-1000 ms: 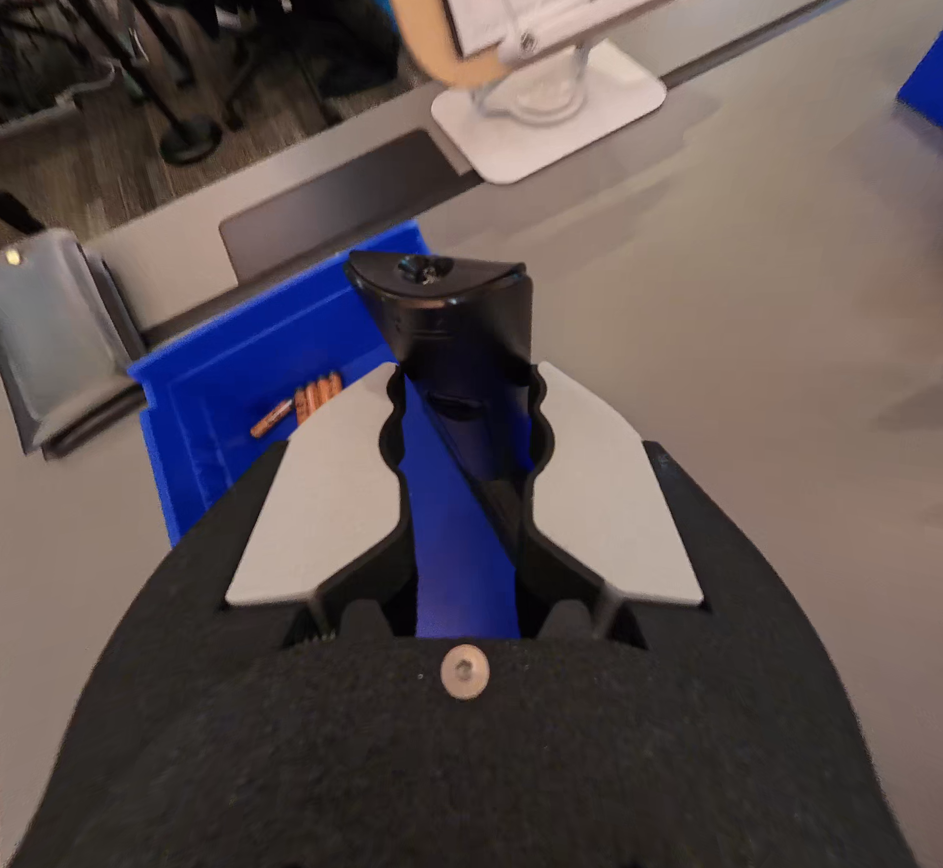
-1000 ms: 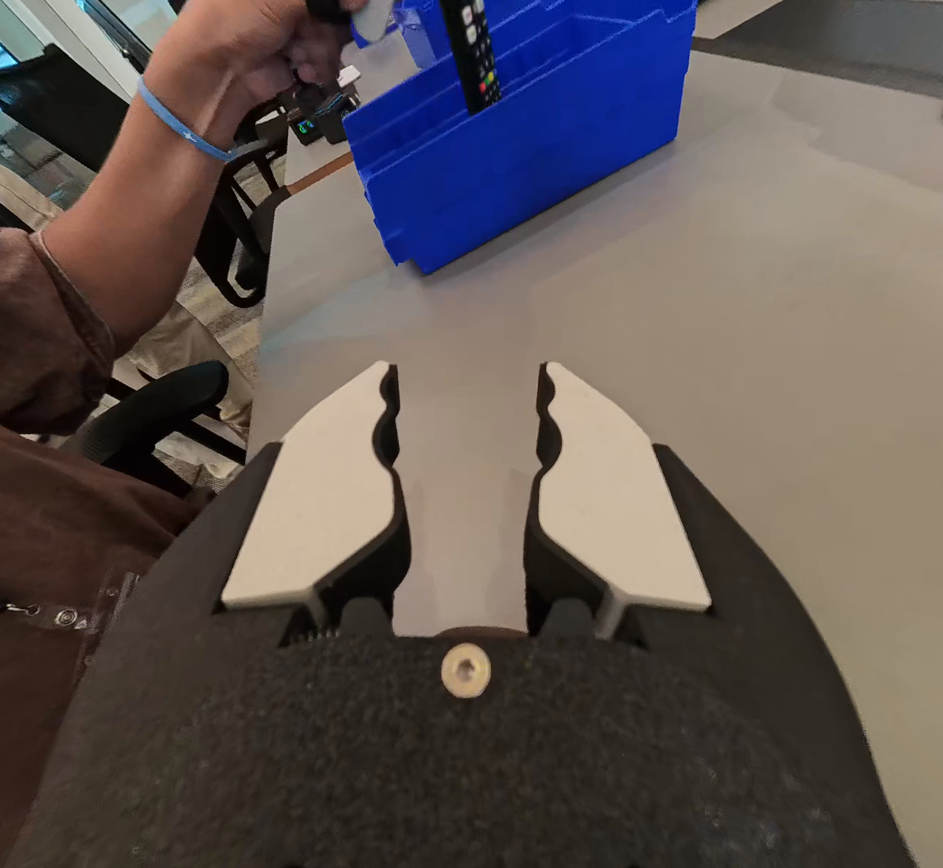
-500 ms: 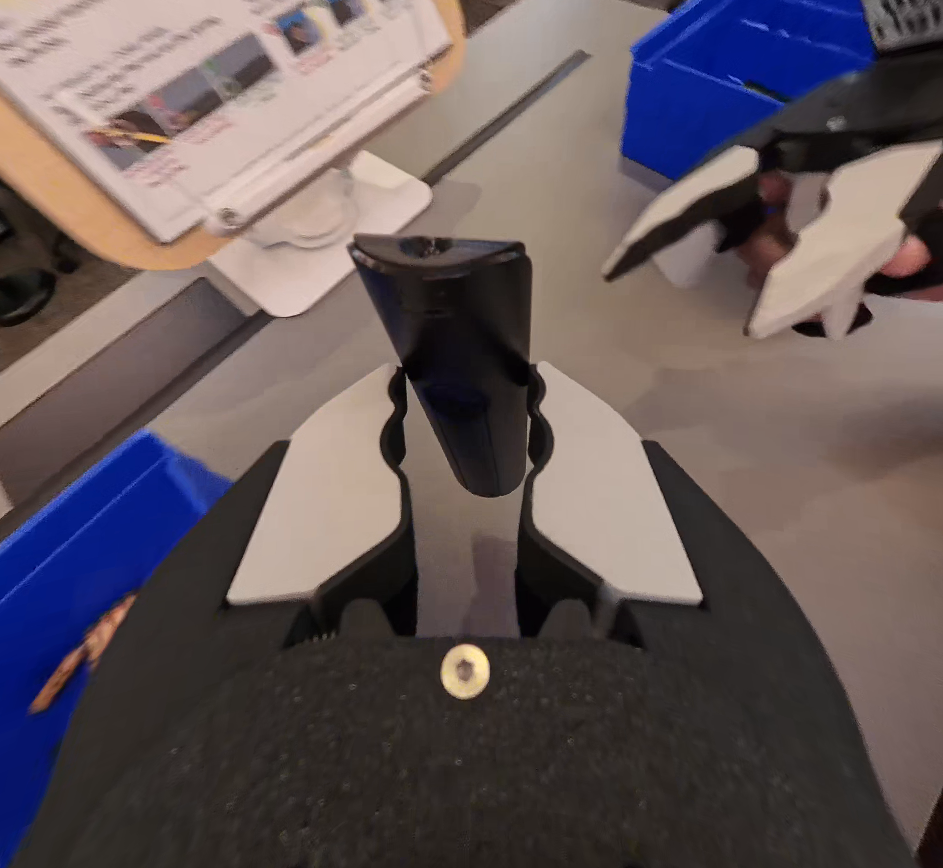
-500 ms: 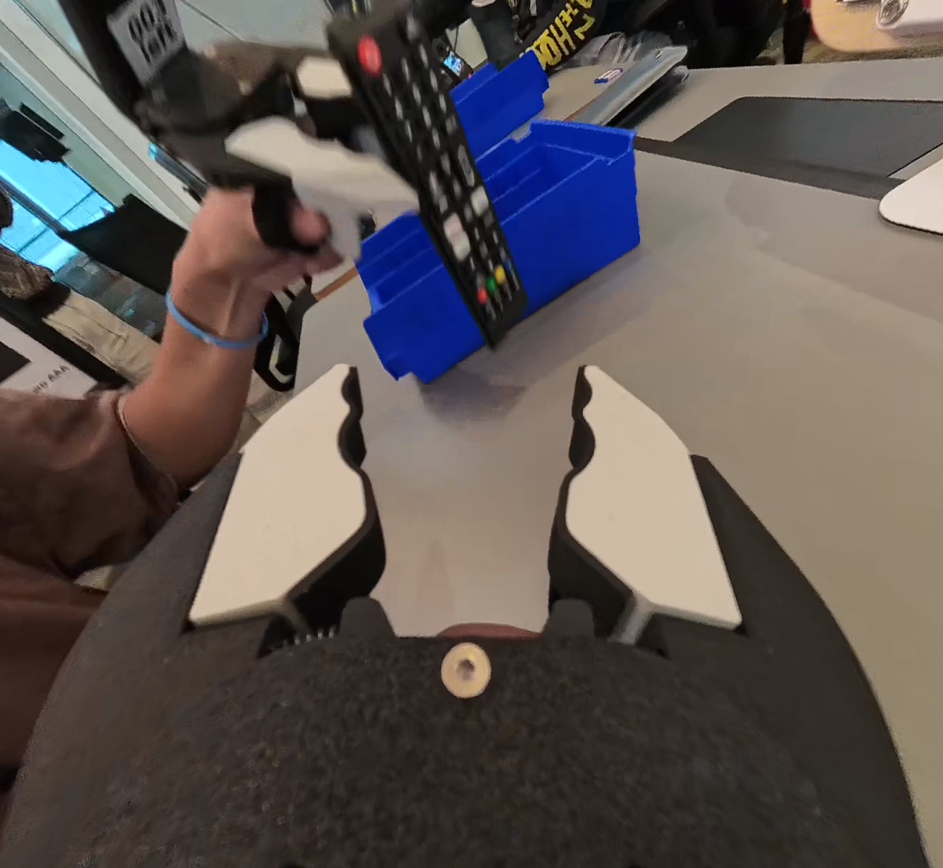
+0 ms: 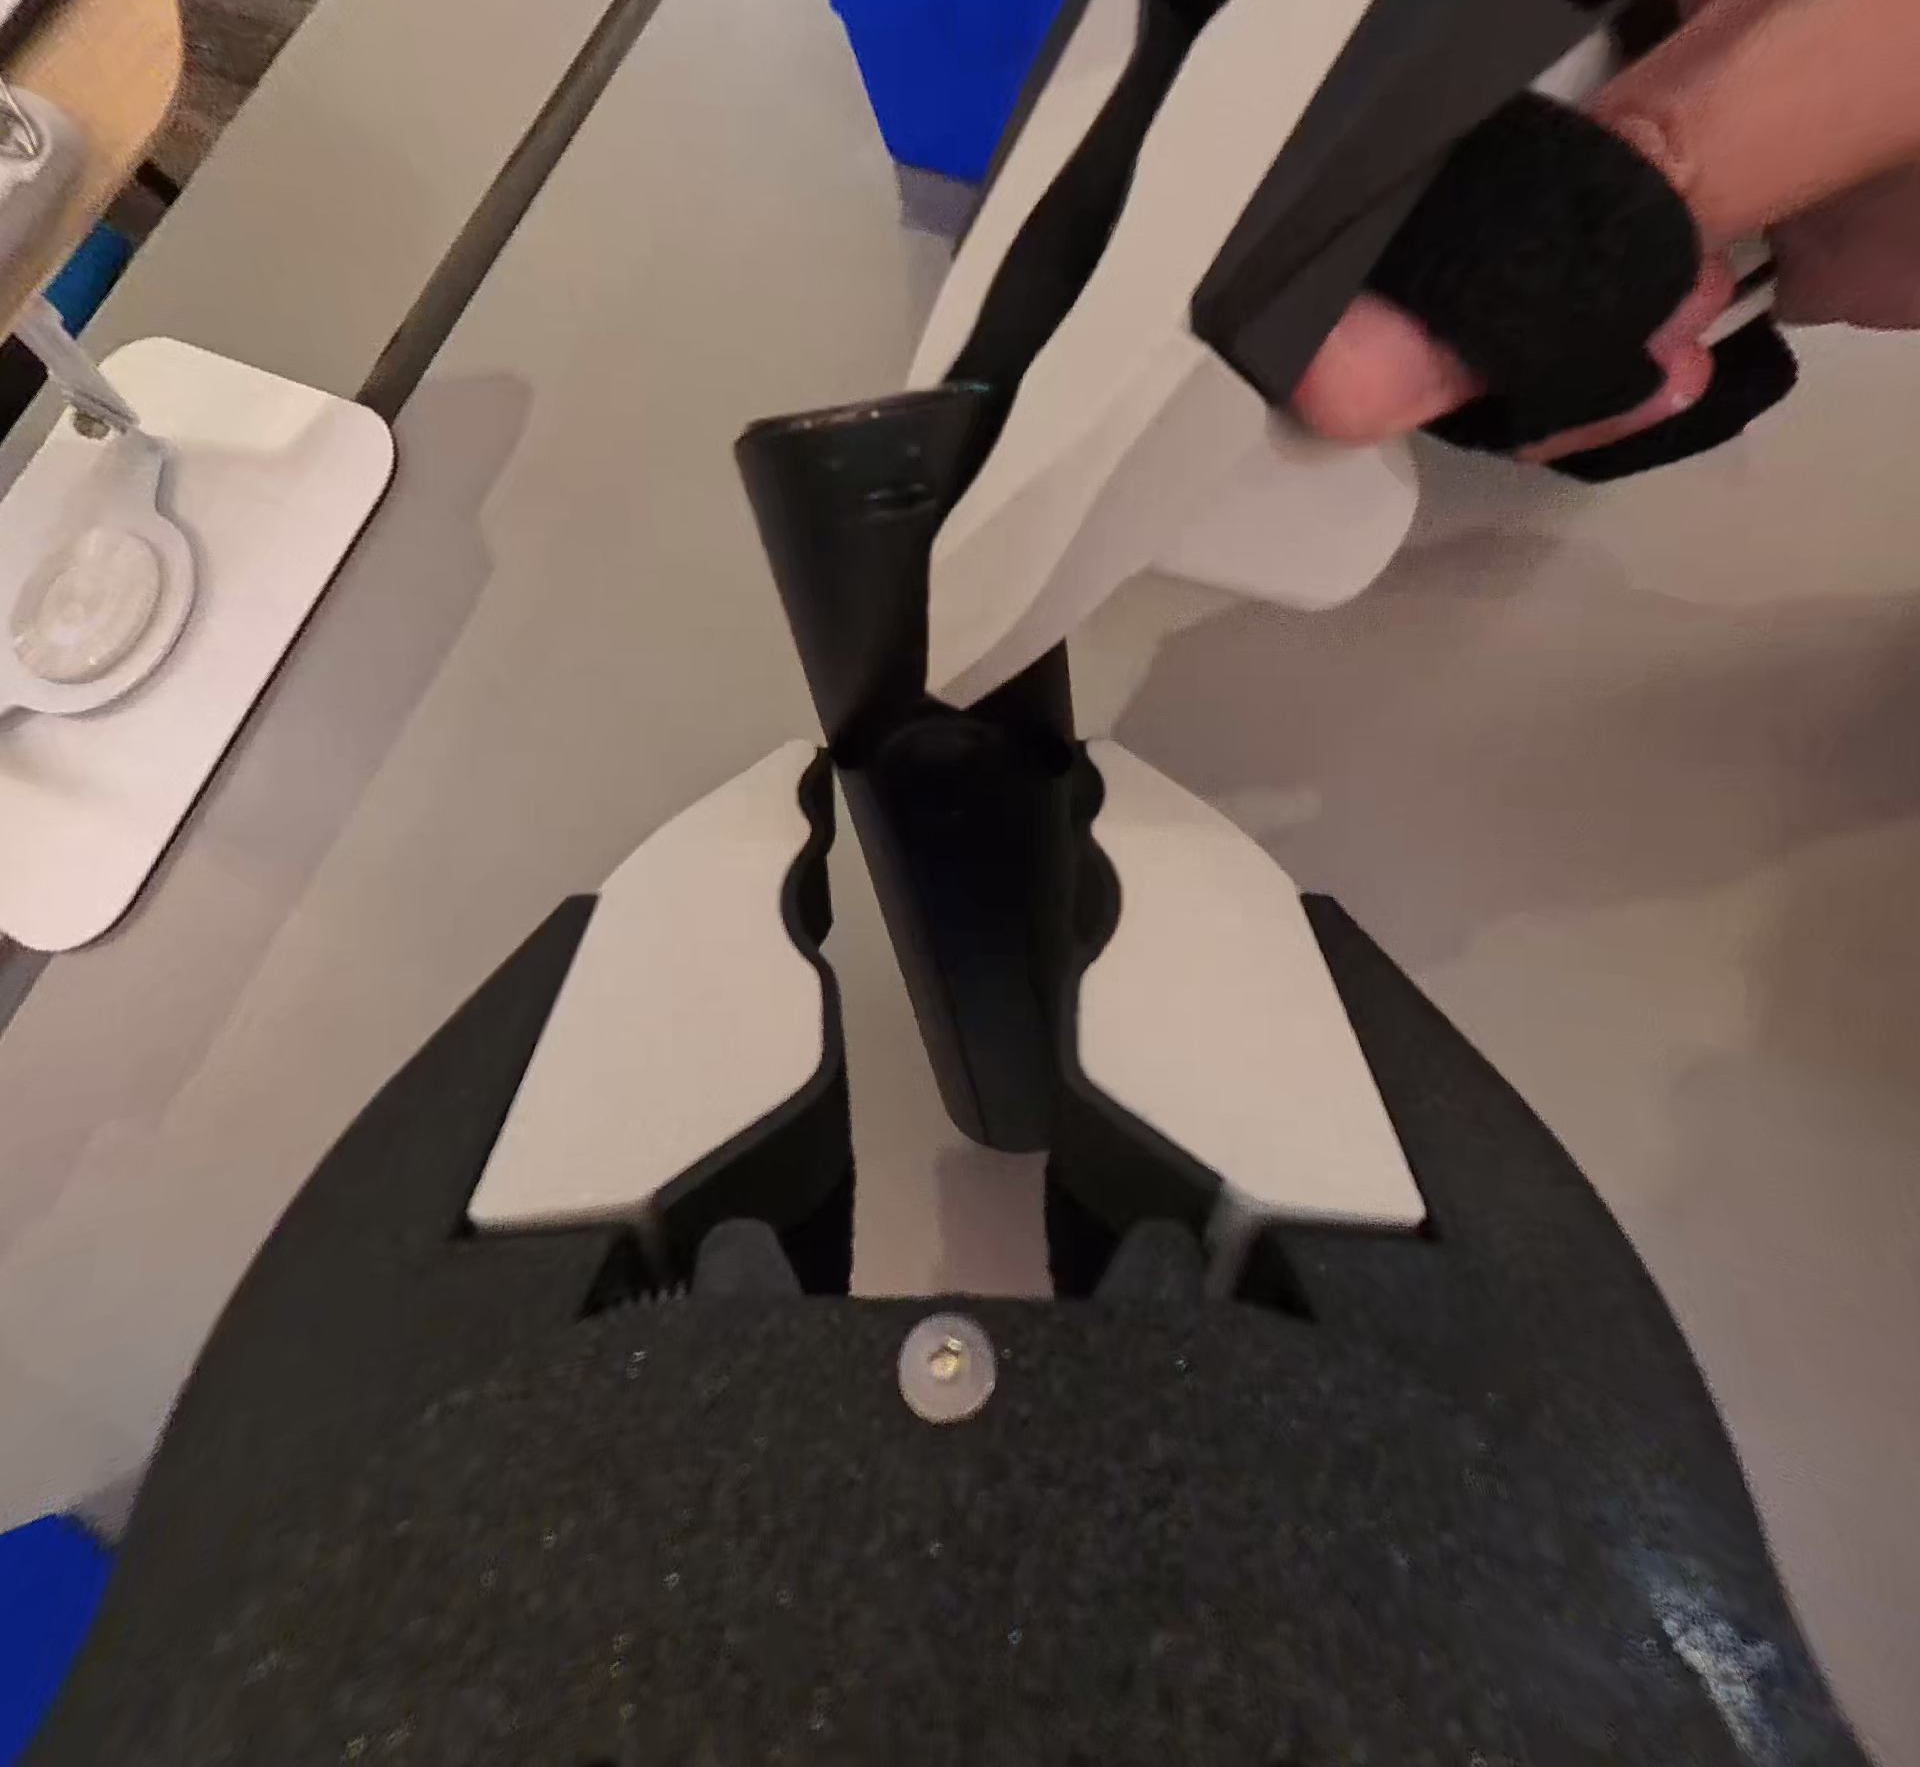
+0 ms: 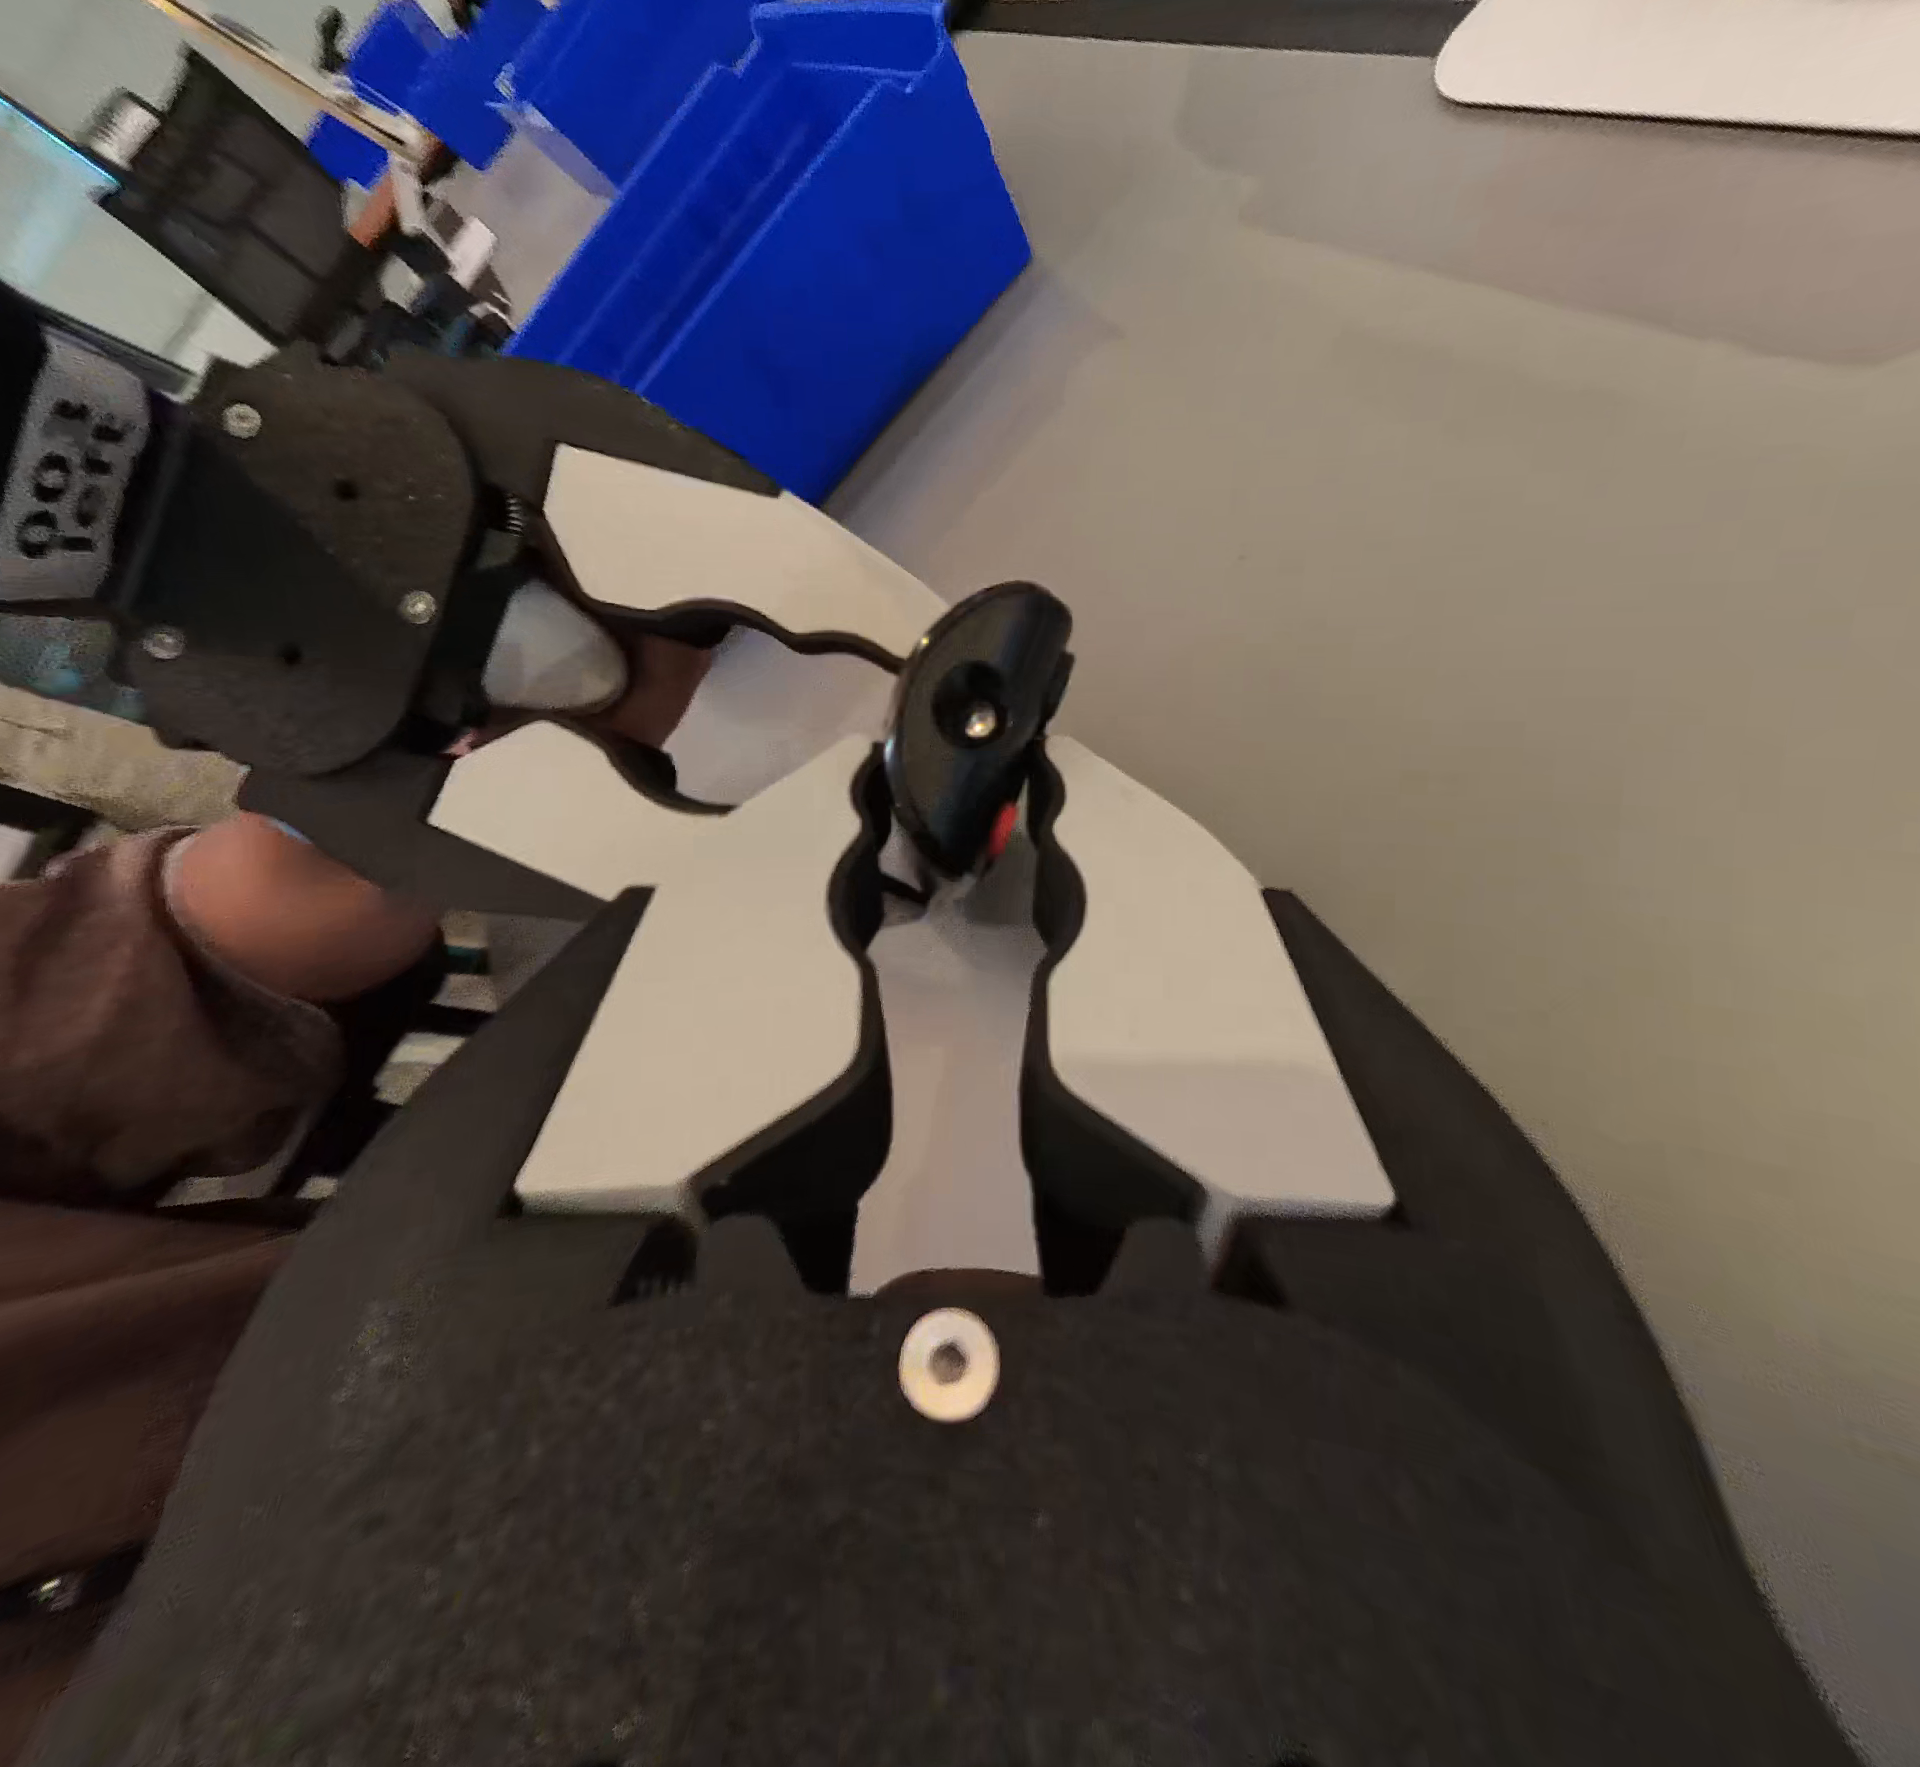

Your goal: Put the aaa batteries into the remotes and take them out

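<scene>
Left hand-held gripper (image 5: 951, 761): clamped on the black remote (image 5: 894, 595), held clear above the grey desk (image 5: 1558, 834), top end up. Right hand-held gripper (image 6: 951, 782): closing round the remote's top end, fingertips beside it on both sides; cannot tell whether actually pinching yet or merely straddling. In the left wrist view, one white finger (image 5: 1049, 512) of the right gripper laid across the remote's upper flank, touching it.

Step in hand, by the look of it: a two-gripper hold or handover, readying the remote for its battery cover. Best done by keeping the left clamp firm until the right one bites squarely on the edges, not on the rounded end cap, where a glossy curve could squirt free. No twisting between the two grips.

Remote: smooth, glossy black plastic, tapered, with a red button (image 6: 1003, 829) near the top. Fingers: flat matte white plates with scalloped black inner edges. Gripper body: coarse, grainy black. Beyond: a blue plastic bin (image 6: 831, 263), hard-walled; batteries not in view.
</scene>
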The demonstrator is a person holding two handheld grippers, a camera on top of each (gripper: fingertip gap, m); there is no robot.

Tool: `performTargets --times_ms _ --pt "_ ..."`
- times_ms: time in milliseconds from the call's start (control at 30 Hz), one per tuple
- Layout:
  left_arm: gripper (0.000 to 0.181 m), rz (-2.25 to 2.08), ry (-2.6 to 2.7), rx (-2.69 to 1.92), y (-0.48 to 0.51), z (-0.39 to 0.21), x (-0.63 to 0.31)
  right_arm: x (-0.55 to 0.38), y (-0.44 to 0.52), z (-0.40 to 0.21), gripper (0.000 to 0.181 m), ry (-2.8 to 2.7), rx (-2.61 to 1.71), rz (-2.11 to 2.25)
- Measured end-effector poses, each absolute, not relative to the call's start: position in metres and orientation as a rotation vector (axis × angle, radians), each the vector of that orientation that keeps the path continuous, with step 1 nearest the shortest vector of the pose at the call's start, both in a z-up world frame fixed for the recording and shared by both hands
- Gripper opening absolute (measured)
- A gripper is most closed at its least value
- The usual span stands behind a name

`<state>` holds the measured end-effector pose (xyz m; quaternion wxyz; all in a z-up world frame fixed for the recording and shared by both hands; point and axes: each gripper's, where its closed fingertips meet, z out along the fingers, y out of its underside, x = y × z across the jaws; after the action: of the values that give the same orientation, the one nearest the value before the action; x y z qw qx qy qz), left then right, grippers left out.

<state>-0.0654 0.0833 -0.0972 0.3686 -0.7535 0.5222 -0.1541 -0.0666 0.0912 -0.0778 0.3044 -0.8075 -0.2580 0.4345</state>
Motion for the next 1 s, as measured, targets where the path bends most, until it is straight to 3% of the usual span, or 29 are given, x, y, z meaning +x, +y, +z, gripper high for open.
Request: performTargets --times_ms 67,167,500,633,800,933,1000 --pt "0.039 -0.427 1.335 -1.924 0.082 -0.093 -0.065 -0.058 0.092 -0.079 0.023 -0.634 -2.133 1.194" --pt "0.048 -0.465 1.298 -1.934 0.083 -0.092 -0.080 -0.047 0.094 -0.078 0.023 -0.612 -2.107 1.213" --pt "0.055 -1.033 1.346 -1.929 0.045 -0.086 -0.089 -0.068 0.075 -0.030 0.023 -0.871 -1.932 1.297" --pt "0.039 -1.106 1.325 -1.924 0.042 -0.085 -0.085 -0.084 0.070 -0.022 0.023 -0.942 -1.880 1.369" --pt "0.034 -1.315 1.147 -1.979 0.041 -0.083 -0.083 -0.098 0.079 -0.018 0.024 -0.926 -1.802 1.410" --pt "0.032 -1.377 0.861 -1.996 0.062 -0.080 -0.093 -0.091 0.090 -0.015 0.063 -0.789 -1.727 1.338" --pt "0.030 -1.380 0.686 -1.994 0.078 -0.078 -0.104 -0.083 0.086 -0.029 0.068 -0.773 -1.737 1.212"
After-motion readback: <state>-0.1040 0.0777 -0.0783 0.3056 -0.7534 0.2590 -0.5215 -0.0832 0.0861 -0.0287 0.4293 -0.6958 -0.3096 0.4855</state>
